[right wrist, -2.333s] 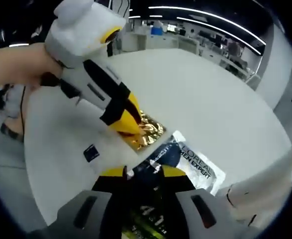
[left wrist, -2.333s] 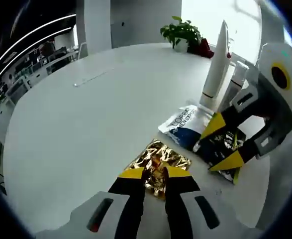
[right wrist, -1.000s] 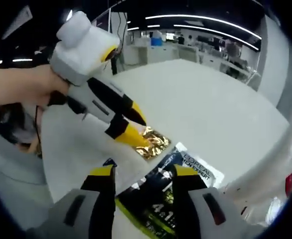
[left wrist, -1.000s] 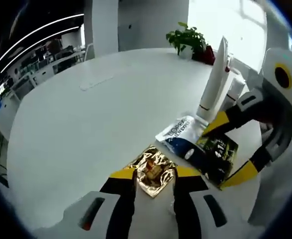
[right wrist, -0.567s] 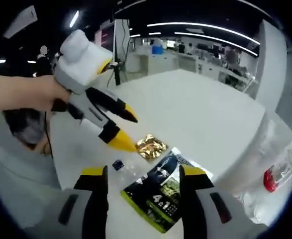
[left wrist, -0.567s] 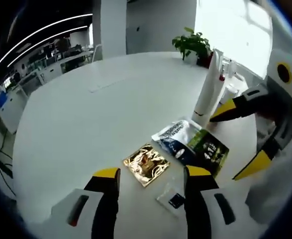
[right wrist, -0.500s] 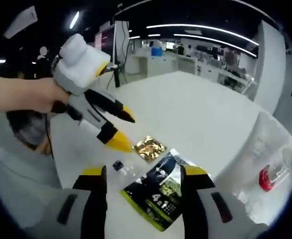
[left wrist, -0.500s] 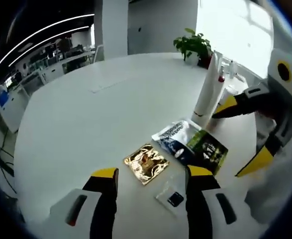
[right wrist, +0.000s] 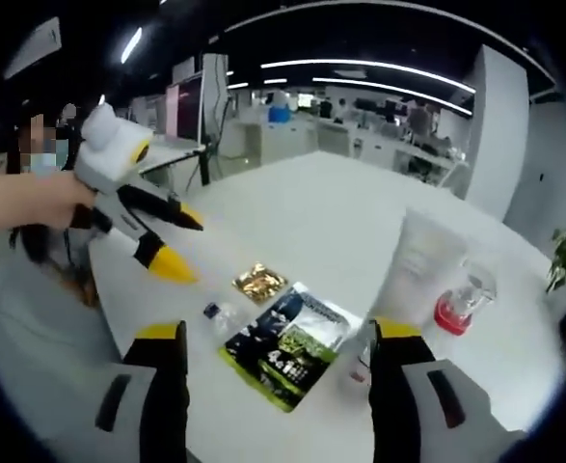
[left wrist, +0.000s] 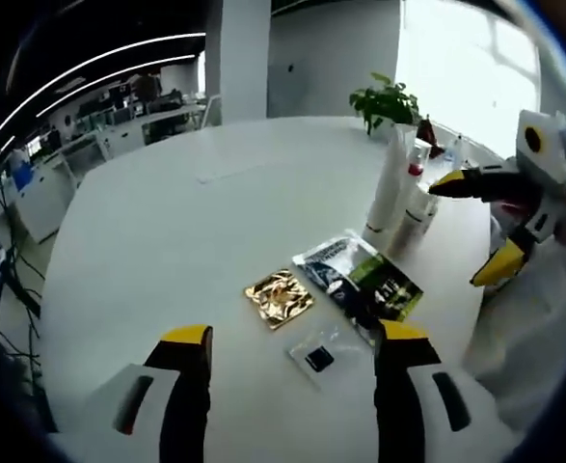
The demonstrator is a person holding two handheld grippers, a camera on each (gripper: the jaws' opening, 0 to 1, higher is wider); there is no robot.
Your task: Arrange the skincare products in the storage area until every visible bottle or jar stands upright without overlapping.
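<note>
Both of your grippers are lifted above the desk (left wrist: 148, 241) with jaws wide apart and empty — left gripper (left wrist: 292, 342), right gripper (right wrist: 275, 338); the white tube (right wrist: 416, 265) stands upright beside the small bottles; the gold sachet (left wrist: 279, 296), dark sachets (right wrist: 287, 349) and clear packet (left wrist: 321, 355) lie flat; this seems a pause — next, probably check overlaps.
</note>
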